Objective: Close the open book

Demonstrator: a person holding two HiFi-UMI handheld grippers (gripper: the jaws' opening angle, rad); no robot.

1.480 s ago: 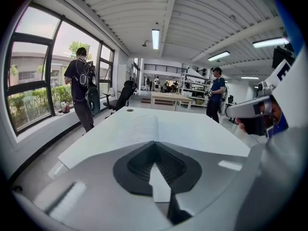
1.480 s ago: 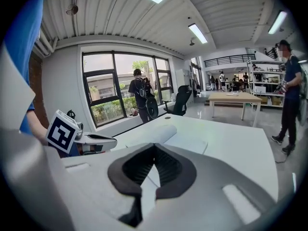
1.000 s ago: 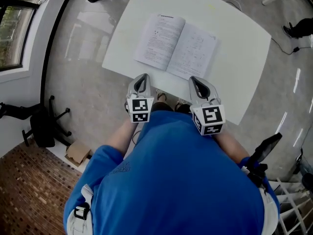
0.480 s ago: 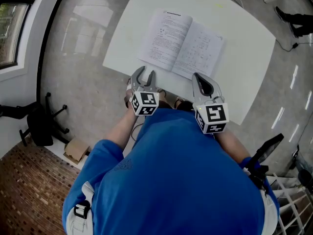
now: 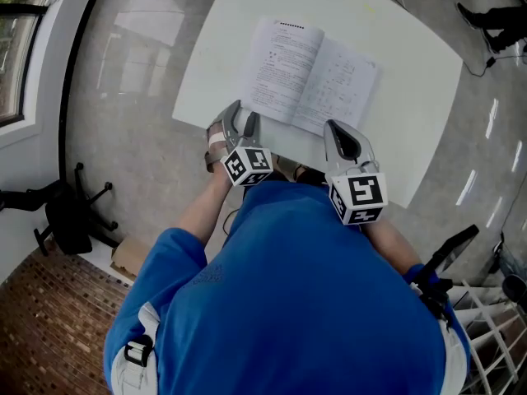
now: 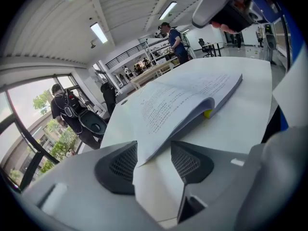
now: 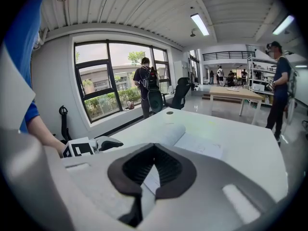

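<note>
The open book (image 5: 309, 74) lies flat on the white table (image 5: 416, 81), pages up. My left gripper (image 5: 243, 122) sits at the book's near left corner, and its jaws have just been opening. In the left gripper view the book (image 6: 187, 97) has its left page's corner reaching in between the two pads (image 6: 118, 165), which stand apart and do not press it. My right gripper (image 5: 338, 132) is shut and empty, just short of the book's near edge on the right. In its own view the right gripper (image 7: 154, 147) has its tips together in front of the book (image 7: 192, 143).
A small yellow thing (image 6: 207, 113) shows under the book's far side. The table's near edge (image 5: 288, 142) runs under both grippers. Several people stand by the windows (image 7: 149, 88) and the far desks (image 6: 175, 40). An office chair (image 5: 70, 212) stands on the floor at the left.
The left gripper has rolled, opened its jaws and moved forward and down to the book's near left corner. The right gripper has crept a little towards the book, still shut.
</note>
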